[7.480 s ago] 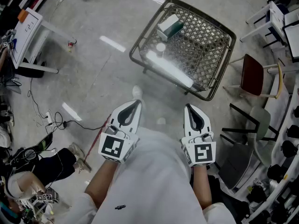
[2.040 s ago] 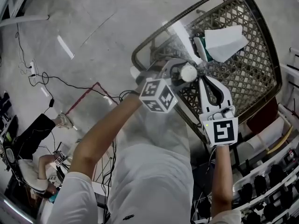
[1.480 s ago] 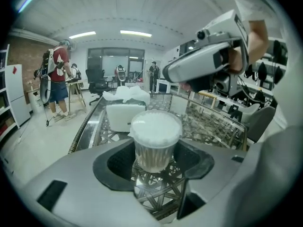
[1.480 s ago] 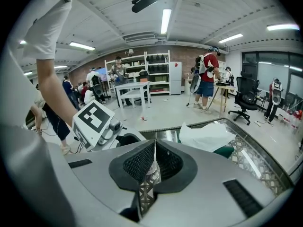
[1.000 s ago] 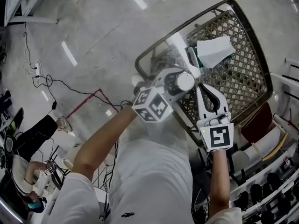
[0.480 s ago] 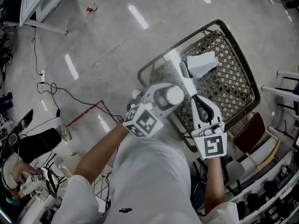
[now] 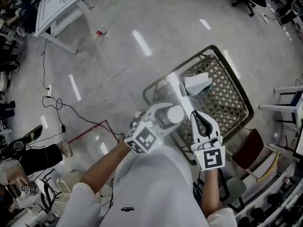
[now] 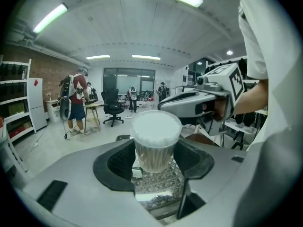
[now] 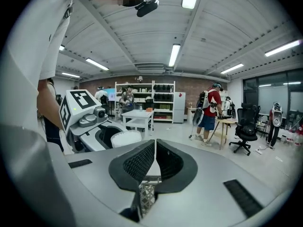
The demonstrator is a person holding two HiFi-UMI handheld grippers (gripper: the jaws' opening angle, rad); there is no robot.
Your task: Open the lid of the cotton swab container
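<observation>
The cotton swab container (image 8: 155, 143) is a clear round tub of swabs with a white lid on top. My left gripper (image 8: 155, 151) is shut on its sides and holds it upright in the air. From the head view the lid (image 7: 174, 114) shows as a white disc at the end of the left gripper (image 7: 166, 116). My right gripper (image 7: 193, 114) hangs just to the container's right, jaws pressed together with nothing between them. In the right gripper view its pads meet at the right gripper (image 9: 154, 148), and the container's lid (image 9: 126, 138) sits to their left.
Far below stands a brown lattice-topped table (image 7: 236, 98) with a white and teal box (image 7: 196, 83) on it. A red-seated chair (image 7: 247, 148) is at the right, cables (image 7: 61, 115) lie on the floor, and a white table (image 7: 61, 4) stands top left. A person (image 9: 210, 110) stands further off.
Both grippers have risen together with the container still held in the left one. The lattice table looks smaller and lower in the head view.
</observation>
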